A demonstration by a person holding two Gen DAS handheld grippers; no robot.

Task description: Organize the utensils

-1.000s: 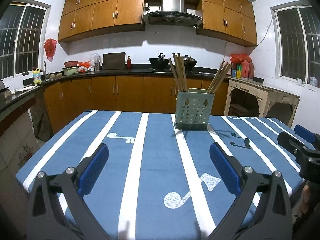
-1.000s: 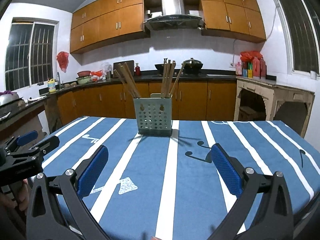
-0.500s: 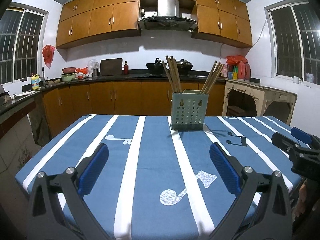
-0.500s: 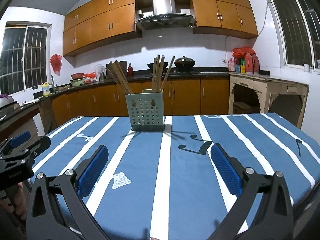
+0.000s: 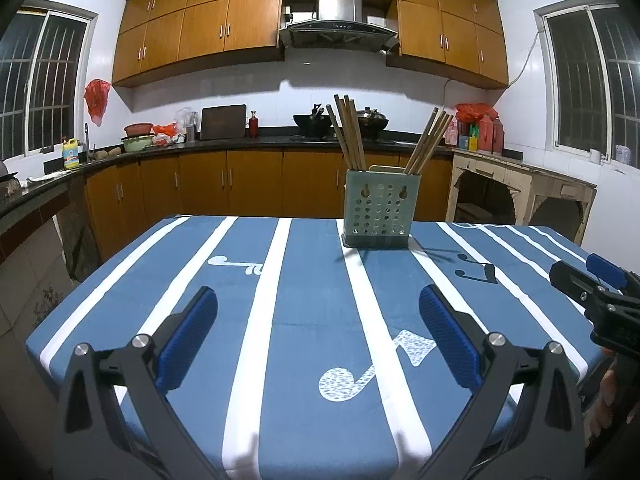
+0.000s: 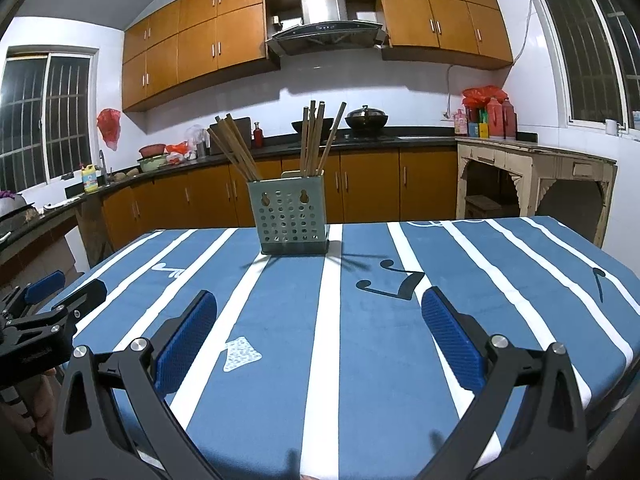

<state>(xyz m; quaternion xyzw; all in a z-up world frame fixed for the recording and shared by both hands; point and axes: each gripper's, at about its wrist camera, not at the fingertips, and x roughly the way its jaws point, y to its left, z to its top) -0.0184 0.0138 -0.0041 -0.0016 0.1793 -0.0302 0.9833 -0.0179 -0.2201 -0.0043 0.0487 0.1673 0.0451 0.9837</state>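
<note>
My left gripper [image 5: 318, 332] hangs low over the near edge of the bench [image 5: 304, 312], its blue pads [image 5: 188, 336] spread wide with nothing between them. My right gripper [image 6: 319, 330] is likewise released, jaws far apart and empty, poised over the same near edge. Each gripper shows at the margin of the other's view: the right one at the right border of the left wrist view, the left one at the left border of the right wrist view, with a bit of a hand below it.

I take the utensil holder [image 5: 378, 216] as my landmark. It is a pale green perforated caddy standing upright on the blue cloth with white stripes and music notes, toward the far side of the bench. From the left gripper it lies well ahead and a little to the right; from the right gripper it lies well ahead and slightly to the left [image 6: 292, 220]. Neither gripper is near it.

Two bundles of chopsticks [image 5: 350, 136] stand in the holder. One rises from its left end and another leans outward from its right end [image 5: 426, 142]. In the right wrist view the left bundle [image 6: 234, 148] fans to the left and the other stands nearly upright. The cloth between the grippers and the holder carries only its printed notes.

Behind the holder runs a dark kitchen worktop [image 5: 240, 142] with pots on it, wooden cupboards below and above, and a range hood [image 5: 338, 20] over the stove.
</note>
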